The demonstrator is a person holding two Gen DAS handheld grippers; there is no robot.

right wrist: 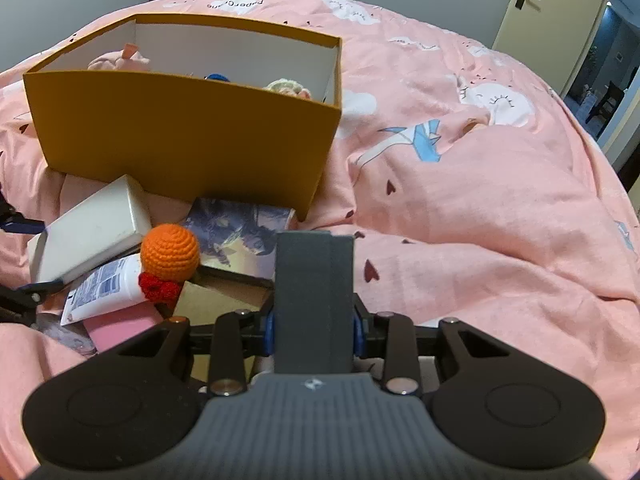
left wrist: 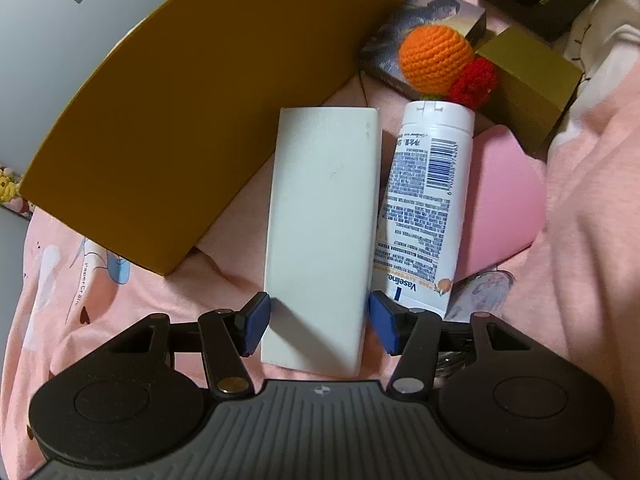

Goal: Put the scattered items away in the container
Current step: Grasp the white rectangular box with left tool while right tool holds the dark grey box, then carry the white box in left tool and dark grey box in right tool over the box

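Two grippers are busy. The left gripper [left wrist: 318,326] has its blue pads spread on both sides of a long white rectangular box [left wrist: 322,232], whose long side runs straight up the frame; whether the pads touch it is unclear. The right gripper [right wrist: 314,328] pinches a dark grey flat block [right wrist: 314,300]. The open mustard-yellow cardboard box [right wrist: 180,136] sits upper left, already holding soft toys.
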